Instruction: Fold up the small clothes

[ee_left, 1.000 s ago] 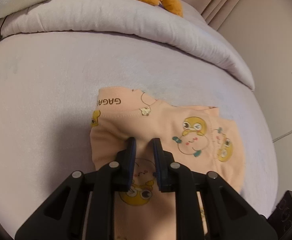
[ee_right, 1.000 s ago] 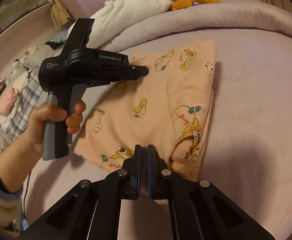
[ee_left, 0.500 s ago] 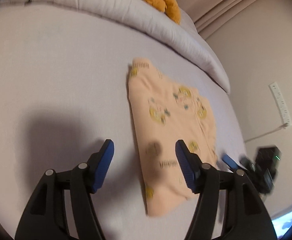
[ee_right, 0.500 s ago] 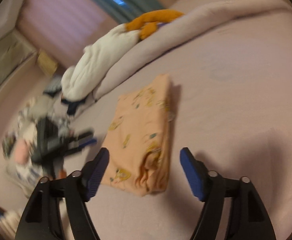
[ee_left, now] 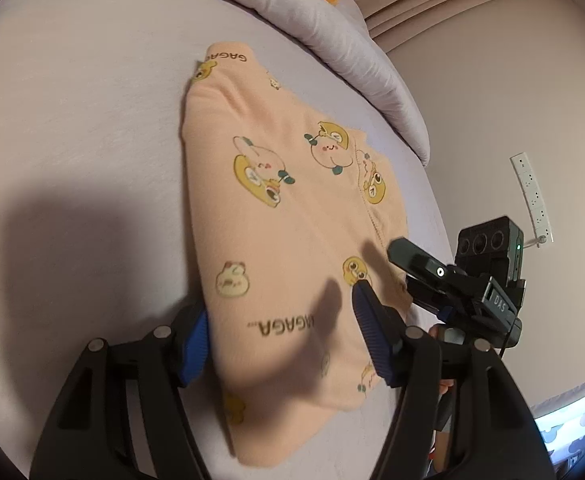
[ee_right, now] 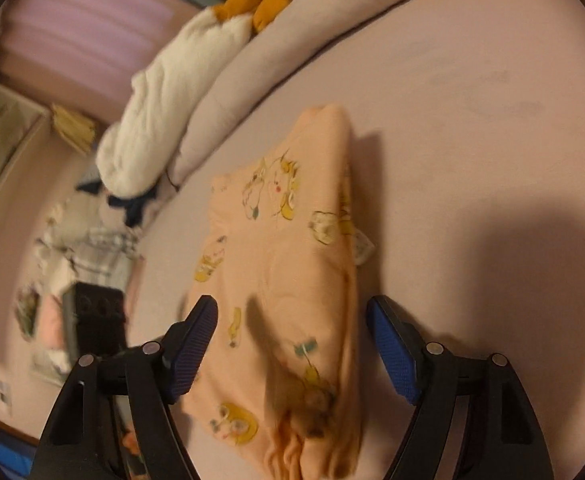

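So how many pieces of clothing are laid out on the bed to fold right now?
1: a folded peach garment with cartoon prints, lying flat on the lilac bed sheet, near its middle. More laundry may be in the blurred pile beside the bed, seen by the right wrist camera.

Folded garment (ee_left: 288, 216) on bed sheet (ee_left: 72, 128), rolled duvet (ee_left: 332, 36) behind it.

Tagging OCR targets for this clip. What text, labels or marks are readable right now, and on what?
"GAGA": garment, printed near its far edge, upside down in the left wrist view.
"...AGAGA": garment again, near edge, partly under shadow; the letters run on, so the full print is unclear.
"DAS": side of the right gripper, seen from the left wrist view.
Right wrist view: too blurred, nothing legible.
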Motion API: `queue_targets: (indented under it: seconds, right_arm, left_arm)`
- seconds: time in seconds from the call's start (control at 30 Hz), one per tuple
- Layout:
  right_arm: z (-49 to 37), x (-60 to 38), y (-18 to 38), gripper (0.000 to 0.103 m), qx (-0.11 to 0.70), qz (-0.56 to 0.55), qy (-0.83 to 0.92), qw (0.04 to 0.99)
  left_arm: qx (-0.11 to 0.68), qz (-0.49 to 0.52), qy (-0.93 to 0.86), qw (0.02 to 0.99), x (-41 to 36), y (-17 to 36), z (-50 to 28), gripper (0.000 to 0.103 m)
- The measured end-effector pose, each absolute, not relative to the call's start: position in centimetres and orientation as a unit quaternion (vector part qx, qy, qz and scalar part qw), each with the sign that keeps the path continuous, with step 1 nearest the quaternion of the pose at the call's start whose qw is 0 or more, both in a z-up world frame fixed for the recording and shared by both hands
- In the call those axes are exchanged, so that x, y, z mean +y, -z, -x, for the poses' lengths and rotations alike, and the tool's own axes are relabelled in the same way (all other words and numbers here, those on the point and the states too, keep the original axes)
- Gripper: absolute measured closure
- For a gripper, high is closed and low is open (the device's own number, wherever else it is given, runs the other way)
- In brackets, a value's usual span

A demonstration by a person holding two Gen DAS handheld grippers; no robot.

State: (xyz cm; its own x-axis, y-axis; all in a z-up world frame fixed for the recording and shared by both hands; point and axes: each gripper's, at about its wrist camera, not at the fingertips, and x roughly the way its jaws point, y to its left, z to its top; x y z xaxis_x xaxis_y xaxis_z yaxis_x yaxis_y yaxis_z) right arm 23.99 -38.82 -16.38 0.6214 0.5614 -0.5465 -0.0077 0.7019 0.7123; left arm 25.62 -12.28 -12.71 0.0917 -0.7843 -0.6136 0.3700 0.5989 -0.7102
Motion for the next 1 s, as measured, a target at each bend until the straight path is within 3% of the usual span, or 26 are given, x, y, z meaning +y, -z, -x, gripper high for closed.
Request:
queue_targets:
  seconds: [0.13,0.23,0.3,0.4,0.47,0.57,1.0]
  right_arm:
    - [-25.8,-38.6,16.6,0.034,0.405,-0.357,-0.175,0.823]
    - [-26.6,-38.8,17.0,0.048,0.404,-0.363,-0.169,0.823]
    - [-26.7,-38.6,17.2,0.064,0.406,-0.357,-0.167,0.825]
    - [-26.3,-38.3,17.0,0.074,0.403,-0.341,-0.164,0.833]
    - [-25.8,-37.7,16.4,0.077,0.398,-0.324,-0.157,0.844]
    - [-24.8,-36.9,15.3,0.078,0.385,-0.301,-0.148,0.860]
    - [-18.7,-34.1,12.9,0.079,0.360,-0.278,-0.162,0.875]
  left_arm:
    - [0.537,0.193,0.408,0.712,-13.0,12.9,-26.1,0.038]
    - [0.538,0.199,0.407,0.711,-13.5,12.9,-26.6,0.037]
    - [0.536,0.195,0.405,0.715,-13.5,12.7,-26.5,0.037]
    - [0.530,0.161,0.389,0.736,-13.7,12.2,-25.9,0.049]
    - [0.527,0.145,0.378,0.748,-13.6,12.0,-25.5,0.062]
    - [0.528,0.155,0.371,0.748,-12.9,12.1,-25.4,0.071]
    - [0.499,0.101,0.364,0.780,-10.6,9.9,-19.0,0.074]
